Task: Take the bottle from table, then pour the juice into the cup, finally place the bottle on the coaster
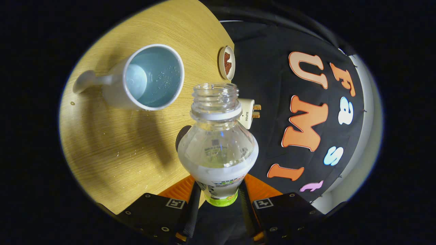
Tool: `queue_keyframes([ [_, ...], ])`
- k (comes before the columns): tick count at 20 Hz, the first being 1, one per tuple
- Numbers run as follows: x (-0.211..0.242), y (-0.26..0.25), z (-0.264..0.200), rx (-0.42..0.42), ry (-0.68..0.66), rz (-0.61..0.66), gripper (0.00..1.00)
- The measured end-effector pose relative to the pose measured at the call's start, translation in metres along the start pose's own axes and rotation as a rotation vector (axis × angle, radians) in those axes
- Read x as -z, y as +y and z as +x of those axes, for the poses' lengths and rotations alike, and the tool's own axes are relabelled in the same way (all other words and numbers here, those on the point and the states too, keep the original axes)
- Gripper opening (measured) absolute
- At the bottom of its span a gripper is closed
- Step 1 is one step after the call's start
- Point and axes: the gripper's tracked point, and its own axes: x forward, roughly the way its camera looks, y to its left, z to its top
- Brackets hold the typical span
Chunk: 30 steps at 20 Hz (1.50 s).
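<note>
My gripper [218, 194] is shut on a clear plastic bottle [218, 143], both fingers pressing its labelled body. The bottle has no cap and holds a little liquid; its open neck points away from me, and the whole view is tilted. A white cup [150, 80] with a light blue inside and a handle stands on the wooden table [112, 149], beyond the fingers and to the left of the bottle's mouth. Droplets cling to the cup's inner wall. A round coaster [227, 63] with a brown pattern lies near the table's edge, past the bottle's neck.
A white plug-like object [248, 114] with metal prongs sits just behind the bottle neck at the table's edge. Water drops speckle the wood in front of the cup. The black booth wall rises to the right of the table.
</note>
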Motion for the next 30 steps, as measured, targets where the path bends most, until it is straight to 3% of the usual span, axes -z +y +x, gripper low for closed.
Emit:
queue_keyframes([
  [30, -0.003, -0.017, 0.007, 0.021, -0.011, -0.181, 0.58],
])
